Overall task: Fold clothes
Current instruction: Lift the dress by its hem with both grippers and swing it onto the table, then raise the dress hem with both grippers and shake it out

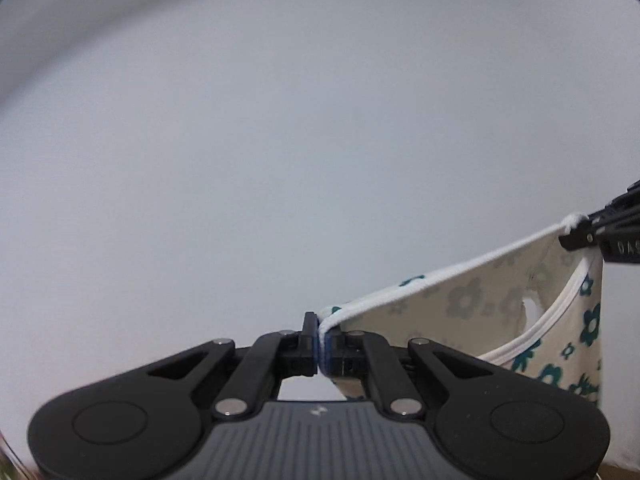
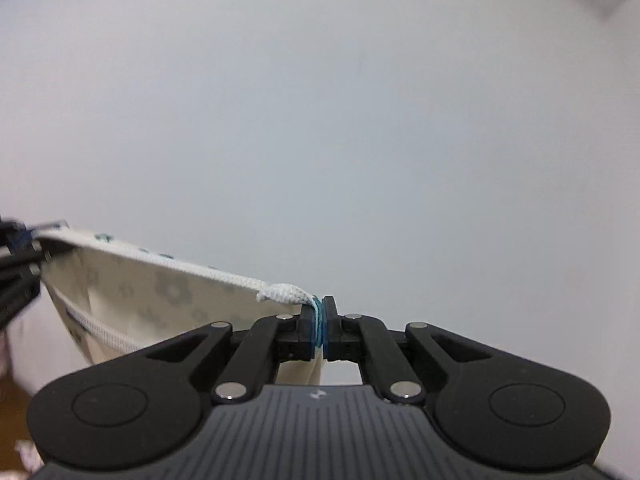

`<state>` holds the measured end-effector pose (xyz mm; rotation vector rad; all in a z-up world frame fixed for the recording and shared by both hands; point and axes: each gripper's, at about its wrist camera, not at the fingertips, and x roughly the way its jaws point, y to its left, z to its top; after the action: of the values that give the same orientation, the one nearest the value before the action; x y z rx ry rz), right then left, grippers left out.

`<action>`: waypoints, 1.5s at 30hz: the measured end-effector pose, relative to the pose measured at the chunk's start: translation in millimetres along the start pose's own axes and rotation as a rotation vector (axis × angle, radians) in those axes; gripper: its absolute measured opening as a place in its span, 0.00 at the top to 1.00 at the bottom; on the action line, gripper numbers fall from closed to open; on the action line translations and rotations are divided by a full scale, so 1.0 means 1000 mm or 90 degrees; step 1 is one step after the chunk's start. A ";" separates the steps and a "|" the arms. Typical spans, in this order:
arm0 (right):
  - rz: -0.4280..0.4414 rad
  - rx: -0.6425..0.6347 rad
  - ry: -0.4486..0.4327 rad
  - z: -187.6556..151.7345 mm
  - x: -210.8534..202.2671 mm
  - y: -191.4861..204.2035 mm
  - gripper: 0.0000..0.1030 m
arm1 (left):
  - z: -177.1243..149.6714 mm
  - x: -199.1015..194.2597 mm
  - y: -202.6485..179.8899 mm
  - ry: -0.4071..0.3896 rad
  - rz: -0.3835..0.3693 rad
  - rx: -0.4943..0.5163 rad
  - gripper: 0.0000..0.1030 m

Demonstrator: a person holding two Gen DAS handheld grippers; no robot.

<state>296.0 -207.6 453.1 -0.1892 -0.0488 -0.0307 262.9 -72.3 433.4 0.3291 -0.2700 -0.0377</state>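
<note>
**Garment held aloft by its white band**

A cream garment (image 1: 472, 300) printed with dark green flowers is seen stretched between both tongs. The left tongs (image 1: 319, 344) are clenched on one end of the white ribbed band (image 1: 448, 276); the right tongs (image 2: 319, 328) are clenched on the other end. The band is pulled nearly straight, presumably so the cloth can hang open and flat before a fold is laid. Only a pale wall (image 1: 280, 140) is shown behind. The lower part of the garment is cut off by the tool bodies, so its type cannot be settled; possibly underwear. A brownish patch at the lower corners may be the worktop.
</note>
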 end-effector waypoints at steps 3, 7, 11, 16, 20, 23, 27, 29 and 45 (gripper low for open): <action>0.015 -0.023 -0.050 0.013 -0.031 -0.006 0.98 | 0.018 -0.031 -0.007 -0.027 0.025 0.054 0.98; 0.044 -0.044 -0.045 -0.012 -0.057 -0.010 0.98 | -0.004 -0.074 -0.025 0.012 0.008 0.116 0.98; 0.093 -0.089 0.033 -0.069 -0.080 -0.004 0.98 | -0.059 -0.128 -0.056 0.093 -0.070 0.178 0.98; 0.185 -0.118 0.218 -0.208 -0.132 0.011 0.98 | -0.189 -0.224 -0.110 0.268 -0.251 0.181 0.98; 0.244 -0.086 0.397 -0.337 -0.174 0.025 0.98 | -0.295 -0.291 -0.149 0.436 -0.375 0.123 0.98; 0.272 -0.050 0.495 -0.407 -0.211 0.033 0.98 | -0.338 -0.320 -0.151 0.502 -0.409 0.074 0.98; 0.281 -0.031 0.510 -0.432 -0.250 0.037 0.98 | -0.348 -0.326 -0.150 0.510 -0.409 0.047 0.98; 0.281 -0.030 0.504 -0.435 -0.258 0.043 0.98 | -0.348 -0.326 -0.152 0.503 -0.403 0.051 0.98; 0.246 -0.119 0.468 -0.447 -0.274 0.052 0.75 | -0.349 -0.362 -0.159 0.516 -0.341 0.063 0.70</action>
<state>44.6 -233.9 -9.3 -0.3624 0.7249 0.2816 8.8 -84.2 -28.6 0.4804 0.6278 -0.4093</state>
